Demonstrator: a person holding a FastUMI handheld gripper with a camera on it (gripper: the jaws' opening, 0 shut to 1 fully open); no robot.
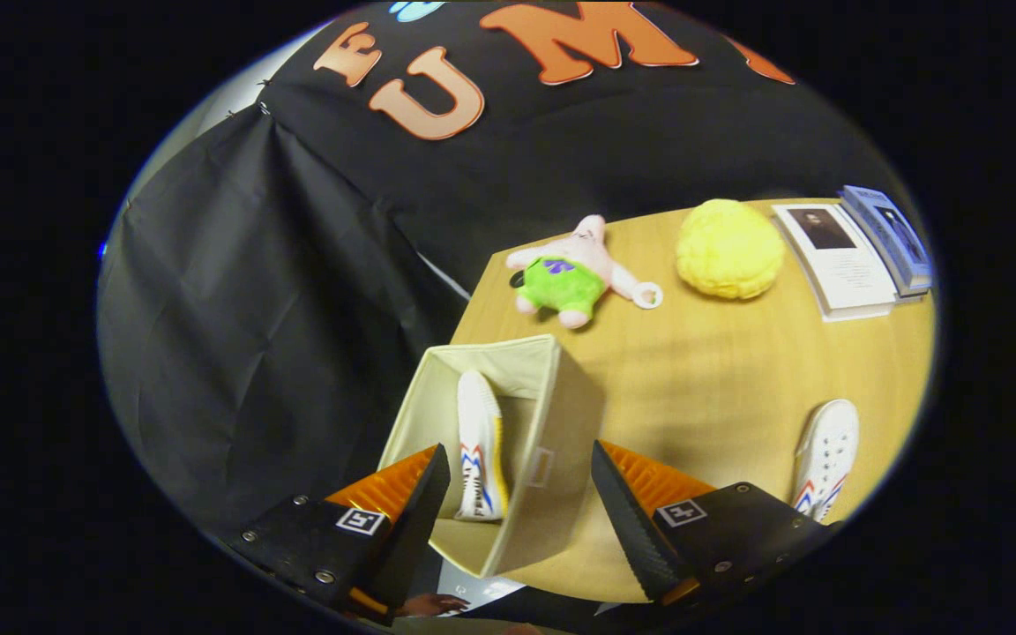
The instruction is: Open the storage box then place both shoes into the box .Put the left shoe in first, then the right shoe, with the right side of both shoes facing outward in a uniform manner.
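While one shoe (479,441) is already standing in the open box (561,423), the gripper (521,503) is hovering wide and empty above it; the second shoe (825,454) is lying well off right, risking a flipped grab and mismatched sides.

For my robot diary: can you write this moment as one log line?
storage box: open | one shoe: inside | other shoe: on table | gripper: jaws open, empty

The open beige fabric storage box (508,441) sits at the wooden surface's near corner, lid out of sight. Inside it, a white canvas shoe with red-and-blue stripes (480,445) stands on its side. A matching second white shoe (825,459) lies at the box's three o'clock, well apart.
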